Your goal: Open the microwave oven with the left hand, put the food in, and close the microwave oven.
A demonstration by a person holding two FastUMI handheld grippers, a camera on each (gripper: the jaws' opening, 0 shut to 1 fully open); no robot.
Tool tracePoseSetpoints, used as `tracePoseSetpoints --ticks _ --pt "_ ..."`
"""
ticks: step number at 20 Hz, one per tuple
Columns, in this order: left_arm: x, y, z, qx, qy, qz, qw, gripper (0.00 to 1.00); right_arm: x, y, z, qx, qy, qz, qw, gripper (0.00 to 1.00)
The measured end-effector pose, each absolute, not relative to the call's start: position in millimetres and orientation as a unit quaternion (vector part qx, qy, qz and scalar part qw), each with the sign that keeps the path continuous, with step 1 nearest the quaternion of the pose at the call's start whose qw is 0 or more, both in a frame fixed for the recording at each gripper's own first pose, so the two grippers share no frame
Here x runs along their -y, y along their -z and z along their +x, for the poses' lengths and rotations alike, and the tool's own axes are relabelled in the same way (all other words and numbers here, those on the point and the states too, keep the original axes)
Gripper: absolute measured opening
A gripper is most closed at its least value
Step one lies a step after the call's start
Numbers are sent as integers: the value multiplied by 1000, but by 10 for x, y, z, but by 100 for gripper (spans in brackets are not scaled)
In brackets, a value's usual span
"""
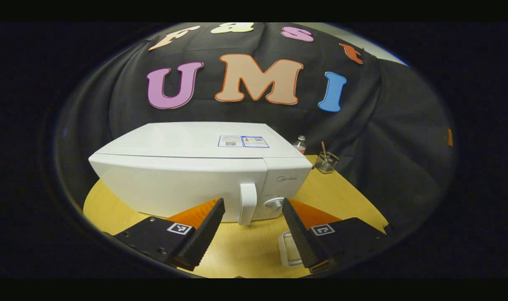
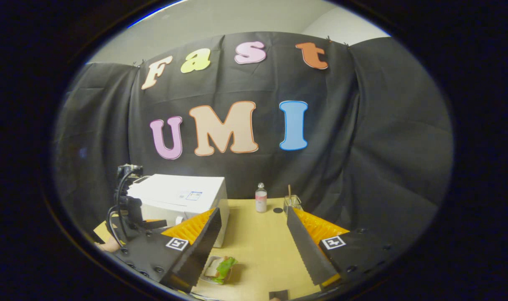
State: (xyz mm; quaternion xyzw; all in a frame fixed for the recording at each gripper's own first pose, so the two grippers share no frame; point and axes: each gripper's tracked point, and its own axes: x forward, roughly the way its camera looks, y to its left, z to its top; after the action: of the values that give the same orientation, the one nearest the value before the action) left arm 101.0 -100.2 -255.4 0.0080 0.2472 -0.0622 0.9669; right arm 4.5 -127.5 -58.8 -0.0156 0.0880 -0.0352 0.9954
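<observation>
My left gripper (image 1: 250, 228), jaws open, faces the shut microwave (image 1: 187, 167) on the table (image 1: 245, 251); its stiff vertical handle (image 1: 248, 203), right of the door, looks the firm hold.

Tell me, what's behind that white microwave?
Behind the microwave, toward its right end, a small bottle and a glass jar holding a stick stand on the table, before the black cloth. Whatever sits straight behind the body is hidden.
</observation>
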Motion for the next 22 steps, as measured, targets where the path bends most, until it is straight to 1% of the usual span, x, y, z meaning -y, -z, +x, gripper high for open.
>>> tracePoseSetpoints --ticks 2,3,4,6,8,9,10,11,13,15,16,18,19,20,21,22 --pt "1032 2673 1087 -259 55 12 964 83 1350 632 72 -95 36 -9 995 96" --pt "1043 2730 1102 -267 51 12 962 83 1386 649 84 -98 37 -5 994 96" --pt "1041 2775 1127 -272 47 13 961 83 1422 656 98 -101 38 -2 994 99" --pt "1017 2843 1164 -280 36 16 959 83 1489 690 111 -108 40 1 993 99" --pt "1016 2903 1199 -285 32 17 958 79 1537 721 120 -112 39 -3 993 99" --pt "1017 2930 1234 -284 29 18 958 77 1538 734 125 -113 36 -5 993 96" --pt "1012 2965 1256 -286 26 21 958 67 1533 742 128 -115 32 -6 993 96" --pt "987 2980 1282 -286 21 27 958 61 1518 759 119 -116 27 -6 993 96" --pt "977 2998 1297 -286 19 26 958 43 1465 771 99 -116 15 -1 993 96" --pt "918 3020 1301 -287 12 27 958 55 1417 795 97 -115 3 2 993 96" --pt "878 3025 1313 -286 5 27 958 43 1399 801 96 -116 -1 1 993 96" --pt "884 3022 1315 -284 5 24 959 33 1366 811 83 -116 -8 -4 993 96" --pt "885 3032 1307 -285 4 29 958 30 1358 809 63 -115 -11 -6 993 96" --pt "873 3026 1312 -283 2 31 959 31 1349 815 45 -116 -13 -9 993 96" --pt "865 3022 1309 -284 0 29 958 28 1345 846 8 -118 -14 -10 993 99" --pt "868 3022 1297 -284 1 27 958 29 1345 856 -14 -120 -13 -10 993 96"
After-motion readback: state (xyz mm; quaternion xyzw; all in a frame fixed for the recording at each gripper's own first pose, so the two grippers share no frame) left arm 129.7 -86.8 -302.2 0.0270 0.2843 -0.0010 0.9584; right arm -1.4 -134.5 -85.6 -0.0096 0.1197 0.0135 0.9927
